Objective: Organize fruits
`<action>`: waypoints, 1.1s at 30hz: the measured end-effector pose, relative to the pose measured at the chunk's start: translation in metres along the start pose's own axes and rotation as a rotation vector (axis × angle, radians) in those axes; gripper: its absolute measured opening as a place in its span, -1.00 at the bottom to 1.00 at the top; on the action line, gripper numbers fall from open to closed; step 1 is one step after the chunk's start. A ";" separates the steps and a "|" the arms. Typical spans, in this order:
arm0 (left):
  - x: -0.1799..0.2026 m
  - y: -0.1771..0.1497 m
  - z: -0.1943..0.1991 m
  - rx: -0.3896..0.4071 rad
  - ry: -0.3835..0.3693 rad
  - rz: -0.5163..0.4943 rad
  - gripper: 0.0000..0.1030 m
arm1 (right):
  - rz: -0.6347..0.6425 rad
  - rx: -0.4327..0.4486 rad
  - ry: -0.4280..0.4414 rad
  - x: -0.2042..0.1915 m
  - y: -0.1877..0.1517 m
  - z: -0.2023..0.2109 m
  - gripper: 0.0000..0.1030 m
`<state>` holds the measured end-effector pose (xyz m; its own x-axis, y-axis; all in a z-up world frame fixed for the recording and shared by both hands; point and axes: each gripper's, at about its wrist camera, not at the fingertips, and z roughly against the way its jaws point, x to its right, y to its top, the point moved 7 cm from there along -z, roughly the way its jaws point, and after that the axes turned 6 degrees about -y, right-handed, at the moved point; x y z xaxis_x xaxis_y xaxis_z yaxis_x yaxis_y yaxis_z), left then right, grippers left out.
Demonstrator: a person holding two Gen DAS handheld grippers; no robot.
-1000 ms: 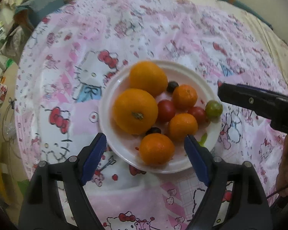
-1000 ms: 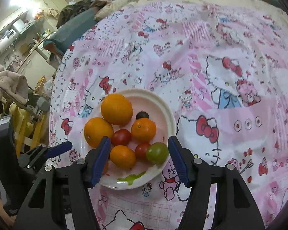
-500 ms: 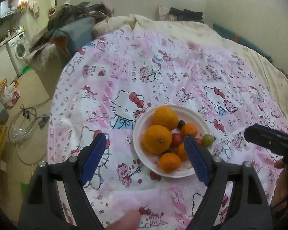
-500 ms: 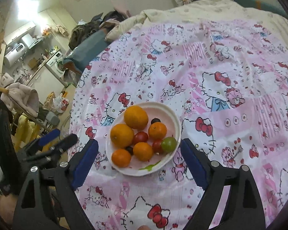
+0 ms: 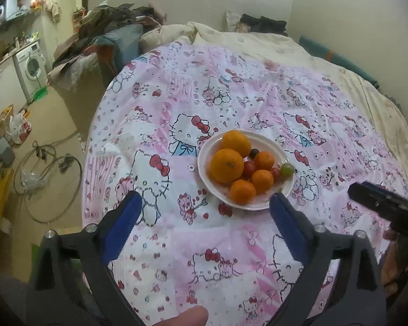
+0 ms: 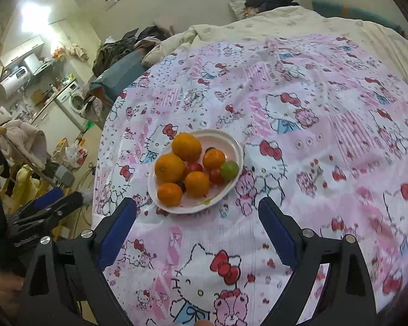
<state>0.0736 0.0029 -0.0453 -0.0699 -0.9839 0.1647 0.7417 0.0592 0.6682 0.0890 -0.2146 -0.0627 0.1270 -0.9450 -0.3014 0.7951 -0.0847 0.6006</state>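
A white plate (image 5: 206,171) (image 6: 234,141) sits on the pink Hello Kitty cloth and holds the fruit. On it are two large oranges (image 5: 226,165) (image 6: 186,146), several small tangerines (image 5: 242,191) (image 6: 170,194), red cherry tomatoes (image 5: 249,169) (image 6: 194,167), a green tomato (image 5: 287,169) (image 6: 229,169) and dark grapes (image 5: 254,152). My left gripper (image 5: 205,205) is open and empty, held high and back from the plate. My right gripper (image 6: 197,210) is open and empty, also back from the plate. Each gripper shows at the edge of the other's view.
The patterned cloth (image 5: 258,103) covers a bed with a cream quilt (image 5: 258,40) behind. Piled clothes (image 5: 108,27), a washing machine (image 5: 31,66) and cables on the floor (image 5: 49,163) lie to the left. A wall stands behind.
Both grippers have pulled up and back from the plate, which now looks smaller and farther away. The fruit has not moved. Both stay open.
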 end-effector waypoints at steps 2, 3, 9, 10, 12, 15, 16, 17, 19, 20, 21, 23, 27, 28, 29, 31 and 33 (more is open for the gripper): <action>-0.001 -0.004 0.002 0.004 -0.022 0.023 0.82 | 0.003 -0.002 -0.004 -0.003 -0.007 0.000 0.82; -0.002 -0.005 0.002 0.005 -0.023 0.028 0.83 | 0.008 0.004 -0.012 -0.004 -0.010 0.000 0.83; -0.001 -0.008 -0.006 0.021 0.001 0.009 1.00 | 0.073 0.093 -0.088 -0.012 -0.007 0.001 1.00; -0.001 -0.007 -0.007 0.024 0.006 0.004 1.00 | 0.076 0.097 -0.094 -0.012 -0.006 0.000 1.00; 0.000 -0.006 -0.008 0.029 0.015 0.004 1.00 | 0.079 0.098 -0.106 -0.012 -0.003 -0.004 1.00; -0.004 -0.002 -0.007 0.048 0.024 0.026 1.00 | 0.096 0.105 -0.125 -0.012 -0.002 -0.007 1.00; -0.005 -0.002 -0.007 0.048 0.023 0.030 1.00 | 0.102 0.108 -0.131 -0.013 -0.002 -0.007 1.00; -0.005 -0.001 -0.007 0.047 0.021 0.033 1.00 | 0.105 0.109 -0.133 -0.012 -0.002 -0.008 1.00; -0.004 -0.001 -0.008 0.043 0.014 0.029 1.00 | 0.100 0.108 -0.130 -0.012 -0.002 -0.008 1.00; -0.003 -0.001 -0.008 0.043 0.014 0.025 1.00 | 0.099 0.107 -0.130 -0.012 -0.002 -0.009 1.00; -0.001 -0.002 -0.008 0.042 0.014 0.014 1.00 | 0.099 0.106 -0.130 -0.011 -0.002 -0.009 1.00; 0.001 -0.002 -0.007 0.044 0.017 0.004 1.00 | 0.099 0.107 -0.129 -0.012 -0.002 -0.009 1.00; 0.002 -0.003 -0.007 0.044 0.017 0.001 1.00 | 0.098 0.111 -0.127 -0.012 -0.002 -0.009 1.00; 0.002 -0.003 -0.007 0.044 0.016 0.001 1.00 | 0.098 0.112 -0.126 -0.012 -0.002 -0.008 1.00; 0.002 -0.003 -0.007 0.045 0.015 0.001 1.00 | 0.098 0.113 -0.126 -0.012 -0.002 -0.008 1.00; 0.002 -0.003 -0.007 0.043 0.014 0.000 1.00 | 0.097 0.118 -0.129 -0.012 -0.001 -0.007 1.00; 0.002 -0.003 -0.007 0.039 0.016 -0.001 1.00 | 0.097 0.120 -0.128 -0.013 0.001 -0.006 1.00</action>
<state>0.0760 -0.0010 -0.0524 -0.0599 -0.9865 0.1522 0.7147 0.0641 0.6965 0.0916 -0.2004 -0.0630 0.1174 -0.9823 -0.1458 0.7054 -0.0209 0.7085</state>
